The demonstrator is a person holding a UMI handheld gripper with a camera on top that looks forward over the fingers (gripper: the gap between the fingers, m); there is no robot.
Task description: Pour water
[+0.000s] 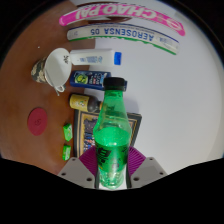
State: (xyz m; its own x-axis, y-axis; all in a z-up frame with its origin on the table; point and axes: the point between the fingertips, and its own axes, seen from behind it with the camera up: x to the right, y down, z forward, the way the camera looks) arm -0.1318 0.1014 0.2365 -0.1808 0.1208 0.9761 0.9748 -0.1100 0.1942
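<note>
One capped green bottle [112,135] gripped upright in the claw [111,172].

1. Green bottle [112,135] with black cap: 1, standing between the claw fingers.
2. White cup [55,68], lying tilted: 1.
3. Round pinkish-red disc [37,121] on the tabletop [170,110]: 1.
4. Small green packets [68,131] beside the bottle: 2, one nearer, one further.
5. Printed bands or hoops beyond everything: 3 — one pink [120,13], one white lettered "AEROSENSA" [125,37], one green-edged [140,47].
6. Small blue-and-white box [90,77] near the cup: 1.
7. Yellow-capped item [80,101] behind the bottle: 1; kind unclear.
8. Claw [112,172]: 1, two fingers.
</note>
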